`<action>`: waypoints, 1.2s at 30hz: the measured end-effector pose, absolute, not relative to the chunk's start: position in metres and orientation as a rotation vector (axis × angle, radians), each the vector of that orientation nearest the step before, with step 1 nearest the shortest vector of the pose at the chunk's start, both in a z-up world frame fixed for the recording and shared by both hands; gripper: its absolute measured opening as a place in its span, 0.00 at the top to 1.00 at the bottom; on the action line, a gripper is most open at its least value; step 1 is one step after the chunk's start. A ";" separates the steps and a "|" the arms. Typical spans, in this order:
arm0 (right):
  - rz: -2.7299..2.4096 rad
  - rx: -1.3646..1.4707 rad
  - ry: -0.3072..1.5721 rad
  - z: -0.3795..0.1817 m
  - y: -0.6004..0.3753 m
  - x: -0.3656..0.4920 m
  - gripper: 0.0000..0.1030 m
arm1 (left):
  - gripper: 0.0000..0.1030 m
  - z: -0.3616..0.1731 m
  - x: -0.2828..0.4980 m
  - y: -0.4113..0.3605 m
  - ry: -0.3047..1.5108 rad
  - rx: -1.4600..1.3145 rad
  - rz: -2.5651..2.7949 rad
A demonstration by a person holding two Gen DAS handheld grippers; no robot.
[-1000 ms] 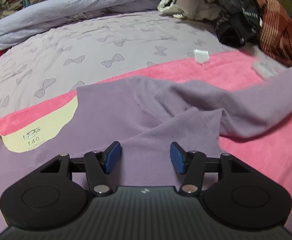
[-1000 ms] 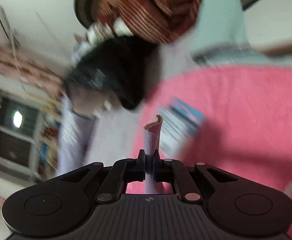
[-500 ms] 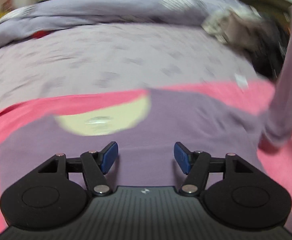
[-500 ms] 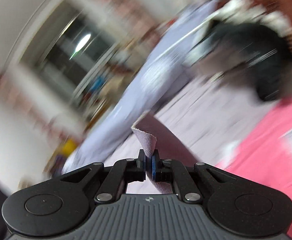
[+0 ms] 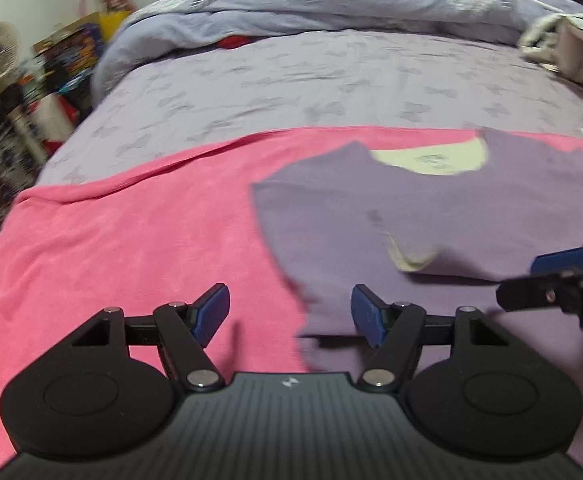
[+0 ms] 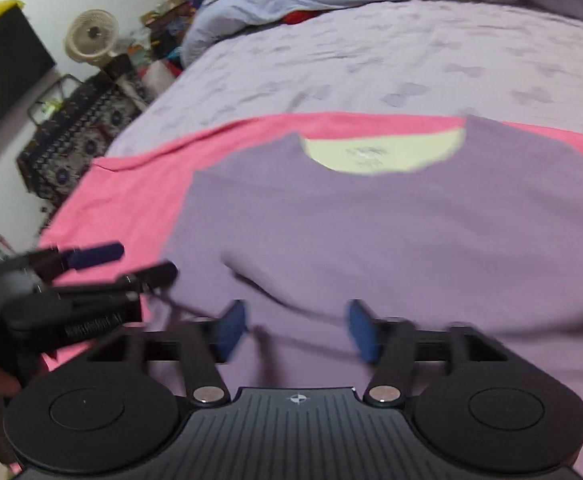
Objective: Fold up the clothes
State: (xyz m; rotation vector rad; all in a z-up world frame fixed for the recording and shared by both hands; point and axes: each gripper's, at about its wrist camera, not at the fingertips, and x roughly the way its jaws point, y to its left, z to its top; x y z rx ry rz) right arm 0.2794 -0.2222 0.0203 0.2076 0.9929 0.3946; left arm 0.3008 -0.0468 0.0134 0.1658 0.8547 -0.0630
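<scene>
Both jaws stand wide apart and hold nothing. On the left side, the left gripper (image 5: 289, 312) hovers low over the pink towel (image 5: 131, 248), with its blue pads spread; the right-hand pad is over the left edge of the purple shirt (image 5: 471, 216), the other pad over the bare towel. In the right wrist view the same gripper (image 6: 119, 262) comes in from the left border, blurred, just beside the shirt's left edge.

The purple shirt (image 6: 371, 232) lies flat on the pink towel (image 6: 131, 192), its neck opening turned to the far side, and a pale yellow inner lining with a printed label (image 6: 371, 154) shows inside the collar. In the left wrist view a sleeve lies folded over the body, and its cuff (image 5: 411, 258) shows a small pale inside.

To the right, the right gripper (image 6: 297, 330) is above the lower part of the shirt, pads open and somewhat blurred. In the left wrist view it (image 5: 547, 274) enters from the right border.

Behind the towel lies a lilac bedsheet with bow pattern (image 5: 331, 80), and a bunched blue-grey duvet (image 5: 371, 4). A small fan (image 6: 91, 36) stands at the far left.
</scene>
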 end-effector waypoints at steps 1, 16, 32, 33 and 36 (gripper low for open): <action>0.372 0.195 0.991 0.022 -0.229 0.271 0.41 | 0.33 0.014 0.300 -0.053 0.848 0.171 -0.088; -0.092 -0.483 0.818 -0.025 -0.279 0.254 0.37 | 0.24 -0.032 0.282 -0.171 0.518 1.024 -0.325; 0.005 -0.650 0.693 -0.032 -0.259 0.271 0.35 | 0.42 -0.032 0.276 -0.159 0.511 1.181 -0.549; 0.002 -0.645 0.693 -0.032 -0.260 0.271 0.34 | 0.46 -0.033 0.276 -0.158 0.506 1.206 -0.589; -0.011 -0.624 0.700 -0.031 -0.265 0.272 0.33 | 0.47 -0.035 0.275 -0.156 0.485 1.281 -0.654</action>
